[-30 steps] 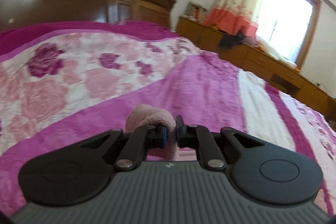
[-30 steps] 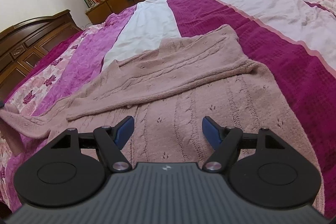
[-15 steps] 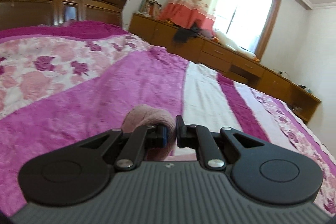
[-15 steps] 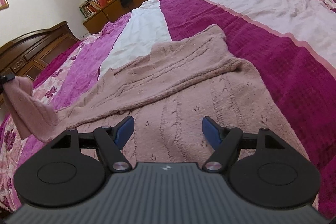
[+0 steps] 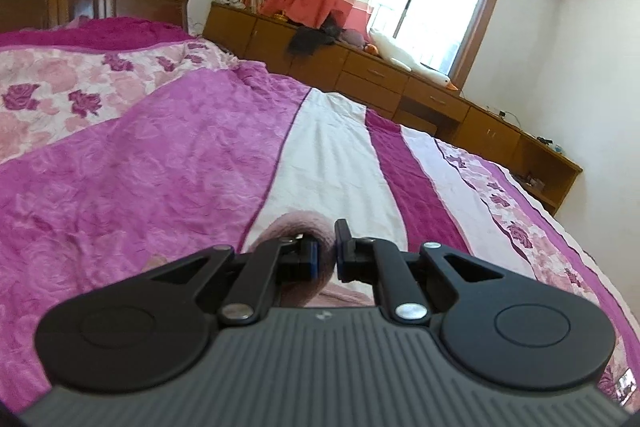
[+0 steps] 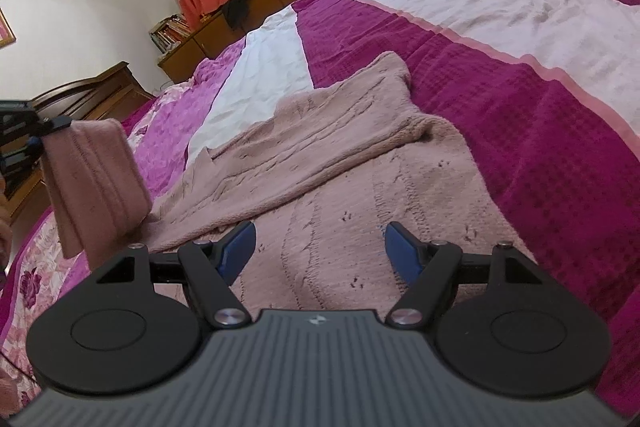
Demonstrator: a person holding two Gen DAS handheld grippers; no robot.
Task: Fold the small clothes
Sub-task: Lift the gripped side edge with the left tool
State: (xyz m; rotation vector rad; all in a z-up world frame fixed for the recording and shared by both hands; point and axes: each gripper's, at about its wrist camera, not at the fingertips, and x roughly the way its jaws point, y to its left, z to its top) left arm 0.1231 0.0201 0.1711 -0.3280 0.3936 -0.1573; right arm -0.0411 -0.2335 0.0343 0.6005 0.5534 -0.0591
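The left gripper (image 5: 327,259) pinches a sleeve (image 6: 94,183) of the pink sweater (image 6: 352,187), lifted at the frame's left; the body spreads centre-right on the bed (image 6: 560,99), under the right gripper's (image 6: 320,251) spread, empty fingers.

Left gripper (image 5: 328,259) body hides most of the pink sweater (image 5: 298,227); only a pinched fold shows. In the right wrist view, sweater's near hem hidden behind the right gripper (image 6: 320,247); bedspread (image 6: 560,115) cut by frame edges.
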